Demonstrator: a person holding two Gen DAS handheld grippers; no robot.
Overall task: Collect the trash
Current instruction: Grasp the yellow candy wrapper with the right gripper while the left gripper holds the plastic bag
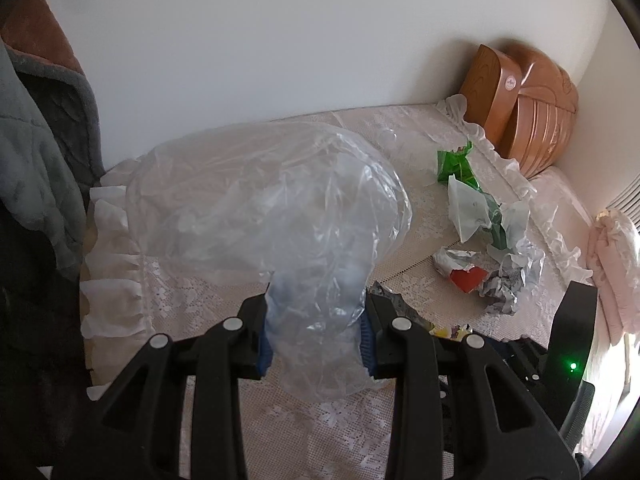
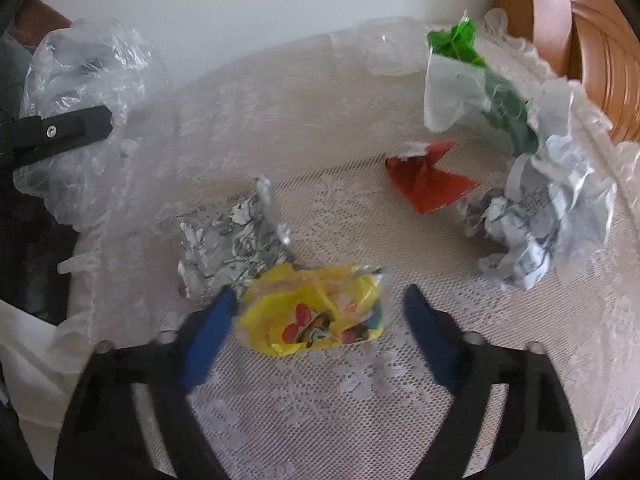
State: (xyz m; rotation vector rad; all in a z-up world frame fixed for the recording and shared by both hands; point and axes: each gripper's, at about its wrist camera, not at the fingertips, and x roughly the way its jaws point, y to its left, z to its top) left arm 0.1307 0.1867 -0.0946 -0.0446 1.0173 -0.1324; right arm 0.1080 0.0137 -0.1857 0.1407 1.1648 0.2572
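Note:
My left gripper (image 1: 316, 308) is shut on the neck of a clear plastic bag (image 1: 272, 200), which billows above the lace cloth; the same bag (image 2: 88, 64) shows at the far left of the right wrist view. My right gripper (image 2: 320, 296) stands open, pointing down, with a yellow cartoon wrapper (image 2: 316, 316) between its blue pads (image 2: 208, 332); the right pad is clear of it. Just behind the wrapper lies a crumpled foil wrapper (image 2: 232, 244). Further right lie a red wrapper (image 2: 428, 184), crumpled printed paper (image 2: 540, 216) and a green wrapper (image 2: 504, 108) with a white bag scrap (image 2: 452, 92).
Everything lies on a lace cloth (image 2: 320, 400) with a frilled edge (image 1: 116, 280). A carved wooden piece (image 1: 520, 96) stands against the white wall at the back right. Grey and dark clothing (image 1: 36, 160) hangs on the left. A pink cushion (image 1: 612, 260) sits at the far right.

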